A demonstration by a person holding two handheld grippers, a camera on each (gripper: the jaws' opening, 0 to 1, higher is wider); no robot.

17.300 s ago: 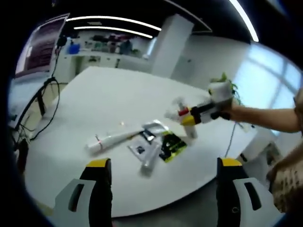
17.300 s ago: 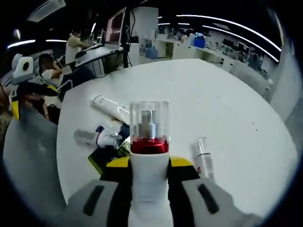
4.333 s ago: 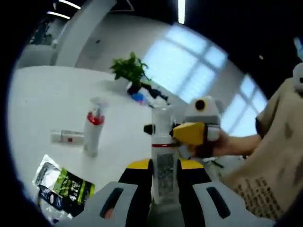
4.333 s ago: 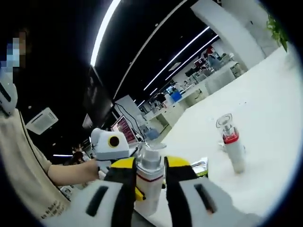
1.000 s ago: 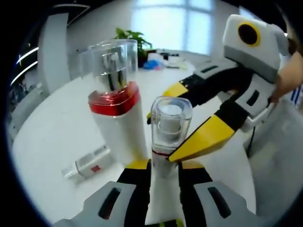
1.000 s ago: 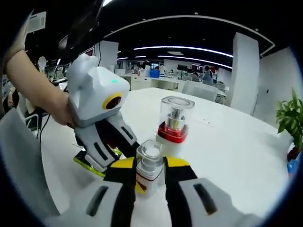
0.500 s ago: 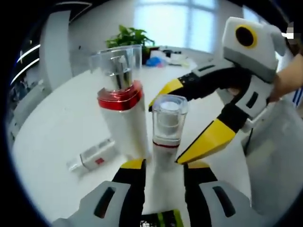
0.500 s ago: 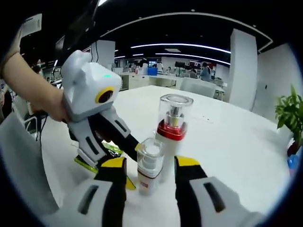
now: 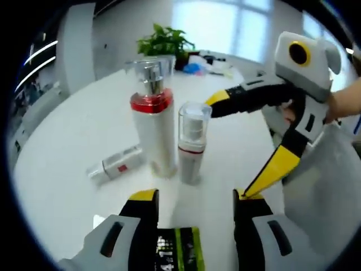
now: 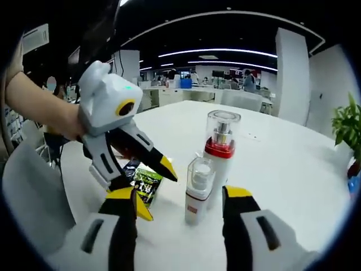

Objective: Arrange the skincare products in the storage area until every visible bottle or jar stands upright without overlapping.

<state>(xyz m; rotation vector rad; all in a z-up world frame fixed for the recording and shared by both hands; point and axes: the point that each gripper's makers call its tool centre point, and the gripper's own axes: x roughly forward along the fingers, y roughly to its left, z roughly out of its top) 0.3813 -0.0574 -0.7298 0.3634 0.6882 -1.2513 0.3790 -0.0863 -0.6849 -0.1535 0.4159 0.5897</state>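
A small white bottle (image 9: 192,142) with a clear cap stands upright on the white table (image 9: 67,141), close beside a taller white bottle (image 9: 153,130) with a red band. My left gripper (image 9: 196,197) is open, a short way back from both. My right gripper (image 9: 234,145) comes in from the right, also open, its yellow fingertips (image 9: 217,101) wide apart around the small bottle without touching it. In the right gripper view, the small bottle (image 10: 198,189) and the tall bottle (image 10: 220,152) stand just beyond my open right gripper (image 10: 181,197), and the left gripper (image 10: 157,191) is at their left.
A third small bottle (image 9: 115,165) lies on its side left of the tall one. A green and black sachet (image 9: 180,254) lies between my left jaws, seen as the sachet (image 10: 144,180) from the other side. A potted plant (image 9: 166,42) stands at the table's far edge.
Both grippers have let go of the small bottle, opened wide and drawn back. The bottle now stands free beside the tall one.
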